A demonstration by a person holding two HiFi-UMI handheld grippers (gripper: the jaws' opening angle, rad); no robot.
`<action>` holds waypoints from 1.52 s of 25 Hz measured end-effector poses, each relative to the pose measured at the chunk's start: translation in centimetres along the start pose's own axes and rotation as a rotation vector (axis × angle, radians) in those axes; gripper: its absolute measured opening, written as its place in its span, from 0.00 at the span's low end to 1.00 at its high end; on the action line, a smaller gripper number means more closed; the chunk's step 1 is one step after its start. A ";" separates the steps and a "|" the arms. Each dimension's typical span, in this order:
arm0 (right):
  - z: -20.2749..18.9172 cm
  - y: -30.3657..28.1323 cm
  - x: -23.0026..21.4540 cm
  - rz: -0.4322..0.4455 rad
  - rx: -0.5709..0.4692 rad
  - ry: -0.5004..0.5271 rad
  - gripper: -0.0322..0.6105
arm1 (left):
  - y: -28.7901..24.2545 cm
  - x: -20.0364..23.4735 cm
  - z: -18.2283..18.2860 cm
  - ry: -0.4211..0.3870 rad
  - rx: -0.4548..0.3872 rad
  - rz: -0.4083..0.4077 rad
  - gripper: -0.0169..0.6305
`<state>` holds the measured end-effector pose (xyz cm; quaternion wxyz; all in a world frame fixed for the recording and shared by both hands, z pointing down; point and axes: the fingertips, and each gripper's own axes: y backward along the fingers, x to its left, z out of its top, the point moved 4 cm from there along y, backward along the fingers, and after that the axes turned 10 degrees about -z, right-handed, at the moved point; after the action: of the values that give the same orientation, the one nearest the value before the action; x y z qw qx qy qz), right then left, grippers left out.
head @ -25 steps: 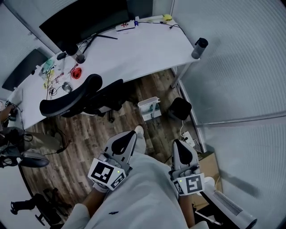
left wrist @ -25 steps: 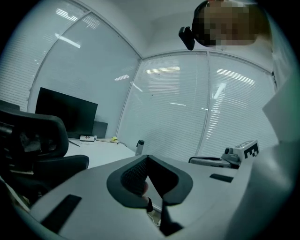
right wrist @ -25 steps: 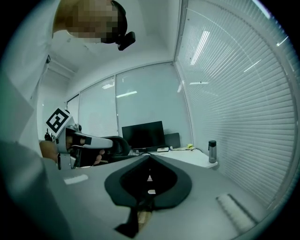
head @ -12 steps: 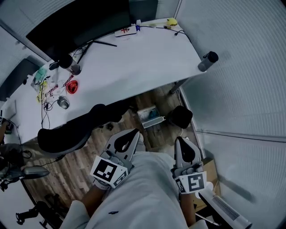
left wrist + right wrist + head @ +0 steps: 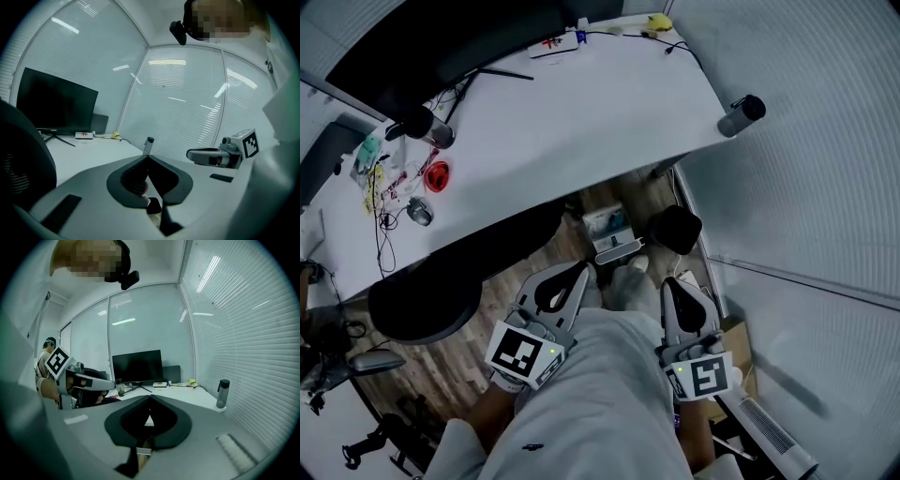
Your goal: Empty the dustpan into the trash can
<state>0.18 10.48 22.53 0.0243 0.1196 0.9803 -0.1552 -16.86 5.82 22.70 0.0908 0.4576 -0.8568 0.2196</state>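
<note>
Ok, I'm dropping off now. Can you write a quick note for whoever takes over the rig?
Grippers: left hand-held gripper shut, empty; right hand-held gripper shut, empty. Both are held low in front of the body.
Things: the white item that looks like the dustpan stands under the desk edge, just ahead of the grippers. The black trash can is just right of it.
Done: nothing yet; dustpan untouched.
Left: open a gripper, grasp the dustpan, tip it into the trash can.

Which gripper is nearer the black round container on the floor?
Right. The right gripper sits just below the black round container; the left gripper lies farther off, lower left.
</note>
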 end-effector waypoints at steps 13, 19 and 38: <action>-2.8 -1.7 -2.2 -0.012 0.033 -0.034 0.07 | -4.8 0.4 -4.2 -0.017 0.182 -0.021 0.04; -4.9 -2.3 -3.4 -0.030 0.044 -0.062 0.07 | -7.0 0.3 -6.7 -0.059 0.260 -0.057 0.04; -13.5 -6.2 -5.8 0.035 0.118 -0.088 0.20 | -12.0 2.8 -15.8 -0.160 0.469 -0.075 0.17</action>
<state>4.13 7.59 37.69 0.0631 0.1308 0.9652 -0.2175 -9.23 5.17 41.22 -0.0780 0.5135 -0.7694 0.3718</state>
